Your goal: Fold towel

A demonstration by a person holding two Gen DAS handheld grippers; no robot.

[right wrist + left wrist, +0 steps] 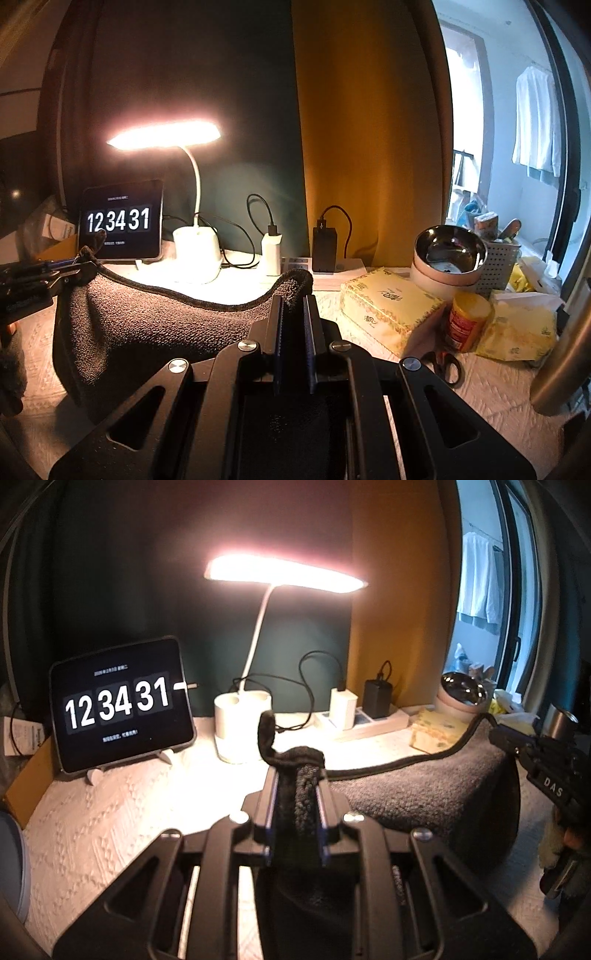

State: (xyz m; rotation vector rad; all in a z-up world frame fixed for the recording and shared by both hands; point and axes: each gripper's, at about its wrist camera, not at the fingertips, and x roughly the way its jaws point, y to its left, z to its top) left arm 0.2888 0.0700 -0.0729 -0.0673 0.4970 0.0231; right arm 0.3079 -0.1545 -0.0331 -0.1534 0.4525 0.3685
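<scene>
While the dark towel point(155, 325) hangs slung above the white tablecloth point(110, 830), the left gripper point(297, 775) and right gripper point(293, 306) each pinch a top corner; they should travel level and together, keeping its edge taut.

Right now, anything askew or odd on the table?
Nothing damaged or spilled. The dark grey terry towel hangs sagging between the left gripper and right gripper, as expected. Only oddity: black-handled scissors lie half tucked under the yellow patterned tissue pack.
</scene>
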